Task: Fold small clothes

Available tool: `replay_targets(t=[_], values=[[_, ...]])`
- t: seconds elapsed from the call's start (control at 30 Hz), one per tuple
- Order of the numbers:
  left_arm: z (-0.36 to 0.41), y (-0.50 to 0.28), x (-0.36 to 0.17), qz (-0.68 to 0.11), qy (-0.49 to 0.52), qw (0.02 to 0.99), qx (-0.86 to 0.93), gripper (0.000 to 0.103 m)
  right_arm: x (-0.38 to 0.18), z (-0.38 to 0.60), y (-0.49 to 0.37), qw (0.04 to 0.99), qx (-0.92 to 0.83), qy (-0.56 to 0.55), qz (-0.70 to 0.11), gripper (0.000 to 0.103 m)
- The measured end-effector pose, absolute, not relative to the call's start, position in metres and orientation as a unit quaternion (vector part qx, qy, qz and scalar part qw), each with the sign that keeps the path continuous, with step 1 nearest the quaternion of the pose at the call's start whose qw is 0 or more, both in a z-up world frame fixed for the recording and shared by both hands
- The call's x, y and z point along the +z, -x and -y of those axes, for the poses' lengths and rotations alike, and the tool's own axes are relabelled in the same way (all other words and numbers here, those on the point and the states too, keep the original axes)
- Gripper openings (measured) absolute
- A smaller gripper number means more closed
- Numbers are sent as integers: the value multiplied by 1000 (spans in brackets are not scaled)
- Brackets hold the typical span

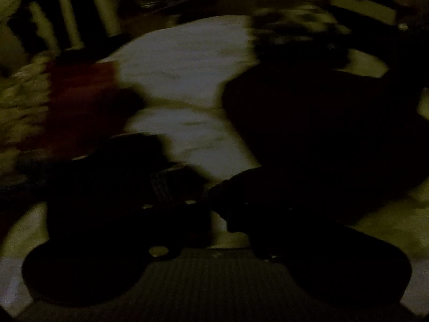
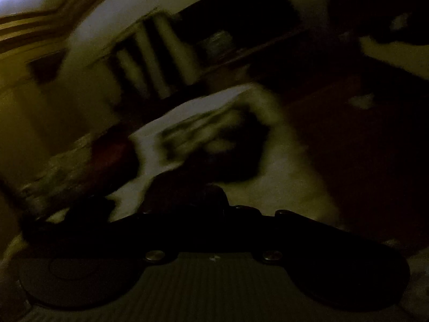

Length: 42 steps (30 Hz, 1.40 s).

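The scene is very dark and blurred. In the left wrist view a large dark garment lies on the right of a pale sheet, with a dark patterned cloth behind it. A red cloth lies at the left. My left gripper is low over the sheet; its fingers are black shapes with a narrow gap. In the right wrist view my right gripper points at a dark patterned cloth on the pale sheet. Its fingers merge with the dark, so its state is unclear.
A chair with pale slats stands at the back left, also in the right wrist view. A folded pale pile lies left of the red cloth. A dark shelf with a jar is behind.
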<state>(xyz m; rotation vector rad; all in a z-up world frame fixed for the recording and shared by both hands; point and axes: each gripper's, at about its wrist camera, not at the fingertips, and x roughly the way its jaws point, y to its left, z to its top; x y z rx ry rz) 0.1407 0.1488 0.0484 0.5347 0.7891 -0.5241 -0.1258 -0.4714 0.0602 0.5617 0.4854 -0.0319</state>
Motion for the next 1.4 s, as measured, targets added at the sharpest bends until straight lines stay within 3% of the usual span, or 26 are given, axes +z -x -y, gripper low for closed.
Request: replay_targets(t=[0.2,0.23,0.27,0.33,0.37,0.5,0.57,0.73,0.93,1.1,1.13,1.17,1.23,1.4], values=[[-202,-162,66,-383,-225,876,-189,11,42,533,112,921,-190,-217,-263,7],[-200,-159,68,-382,-219,876,-197,16,38,548,112,913,-205,-233,-265,7],[-193,-152,70,-377,-216,876,-207,24,35,559,113,907,-221,-238,-269,7],[-176,-140,75,-362,-223,875,-231,72,31,574,112,902,-258,-205,-279,7],[-166,-135,76,-353,-233,874,-241,84,30,583,111,897,-275,-199,-282,7],[-127,-130,86,-330,-234,871,-279,84,33,611,106,887,-306,-208,-276,7],[-105,-130,89,-331,-188,861,-337,91,38,613,100,886,-313,-194,-281,7],[-21,-106,55,-371,-185,771,-483,95,36,592,80,899,-256,-198,-295,7],[35,-19,9,-326,-311,684,-573,95,28,578,83,898,-176,-279,-290,7],[54,26,-26,-273,-372,679,-571,94,35,560,77,883,-76,-367,-281,7],[63,31,-38,-258,-399,690,-545,80,39,555,76,882,-61,-377,-276,7],[69,31,-46,-261,-404,696,-534,45,44,549,74,880,-47,-389,-268,7],[78,14,-56,-322,-361,690,-538,10,52,538,69,872,-7,-420,-252,7],[51,-1,-27,-384,-236,670,-590,10,75,484,50,845,114,-458,-251,7]])
